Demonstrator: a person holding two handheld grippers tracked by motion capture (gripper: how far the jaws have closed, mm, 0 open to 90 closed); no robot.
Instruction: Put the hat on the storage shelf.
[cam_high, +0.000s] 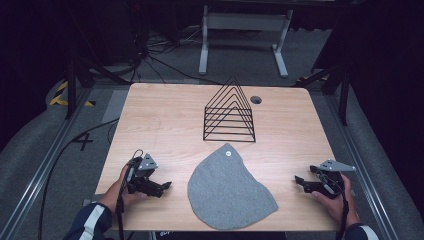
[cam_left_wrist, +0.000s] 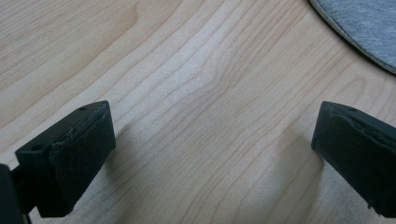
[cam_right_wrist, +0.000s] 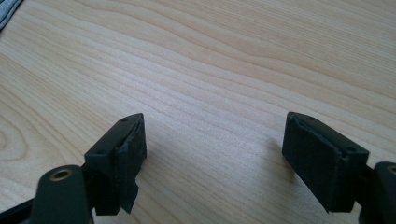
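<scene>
Both grippers, left gripper (cam_high: 165, 186) and right gripper (cam_high: 299, 181), rest wide open and empty on the surface (cam_high: 165, 120), flanking the grey cloth (cam_high: 227, 190) between them, likely ready to grasp it.

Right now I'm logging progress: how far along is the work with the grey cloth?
Nothing looks done: the grey cloth lies flat on the table, untouched. Left tongs and right tongs rest open either side, empty. Grasping and handling the cloth is all left; the wire rack stands empty.
</scene>
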